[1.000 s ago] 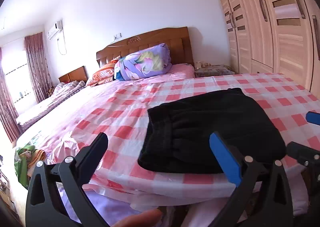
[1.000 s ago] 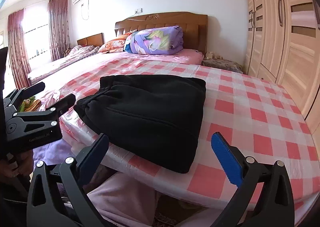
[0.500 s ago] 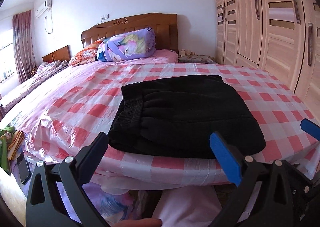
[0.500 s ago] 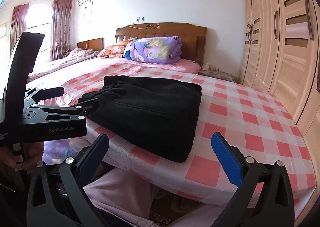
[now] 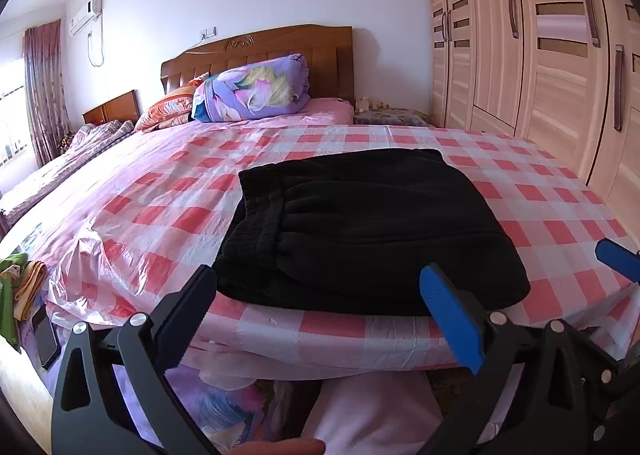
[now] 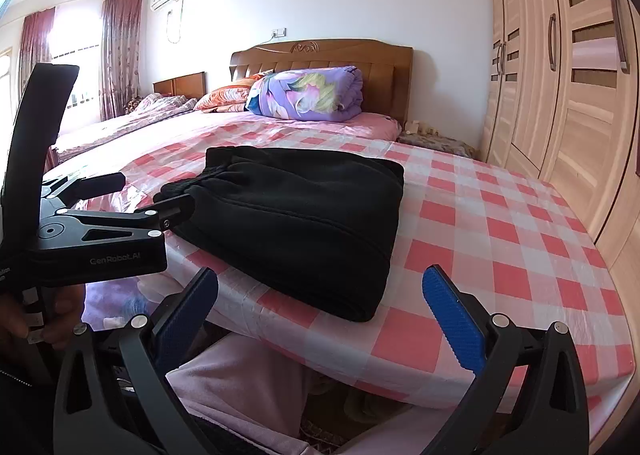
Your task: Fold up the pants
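Note:
The black pants (image 5: 360,227) lie folded into a compact rectangle near the foot edge of the bed, waistband to the left; they also show in the right wrist view (image 6: 304,223). My left gripper (image 5: 320,311) is open and empty, held just short of the bed edge in front of the pants. It also shows from the side in the right wrist view (image 6: 152,195), its fingers close to the waistband. My right gripper (image 6: 320,311) is open and empty, off the bed edge near the pants' right corner. One of its blue fingertips (image 5: 618,265) shows in the left wrist view.
The bed has a pink checked cover (image 5: 540,191) under clear plastic. A purple floral quilt (image 5: 252,93) and pillows sit by the wooden headboard (image 5: 280,51). Wardrobes (image 5: 560,55) stand to the right. A second bed (image 6: 120,123) is to the left. Cloths (image 5: 16,287) lie low left.
Both grippers stayed open and empty. The left gripper swung to face the bed squarely and came closer to the pants' waistband. The pants have not moved.

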A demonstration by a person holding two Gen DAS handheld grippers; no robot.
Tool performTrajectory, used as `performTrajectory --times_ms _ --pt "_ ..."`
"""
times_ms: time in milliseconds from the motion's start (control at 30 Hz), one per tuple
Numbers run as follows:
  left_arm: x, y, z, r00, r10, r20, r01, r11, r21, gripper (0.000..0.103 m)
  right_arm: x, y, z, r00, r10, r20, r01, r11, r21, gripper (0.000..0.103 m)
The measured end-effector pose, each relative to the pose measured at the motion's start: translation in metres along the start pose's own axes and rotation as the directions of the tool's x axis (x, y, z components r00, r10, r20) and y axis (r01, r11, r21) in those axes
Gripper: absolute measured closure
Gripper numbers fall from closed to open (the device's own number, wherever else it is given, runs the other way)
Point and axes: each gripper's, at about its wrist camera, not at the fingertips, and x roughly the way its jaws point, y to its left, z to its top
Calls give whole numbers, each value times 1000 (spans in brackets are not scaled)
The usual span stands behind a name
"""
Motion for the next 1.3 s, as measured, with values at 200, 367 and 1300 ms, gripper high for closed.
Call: performTrajectory --times_ms 200,367,1300 --pt "1 2 0 1000 2 -2 -2 1000 -6 1 2 -1 0 1000 -1 -7 1 1000 5 4" --pt "2 2 0 1000 5 -13 -5 1000 -14 1 2 -3 -1 1000 -1 -13 1 1000 11 4" --pt "3 2 0 1000 6 -17 -6 1000 -16 1 4 -5 -2 1000 4 -23 -3 1000 15 4"
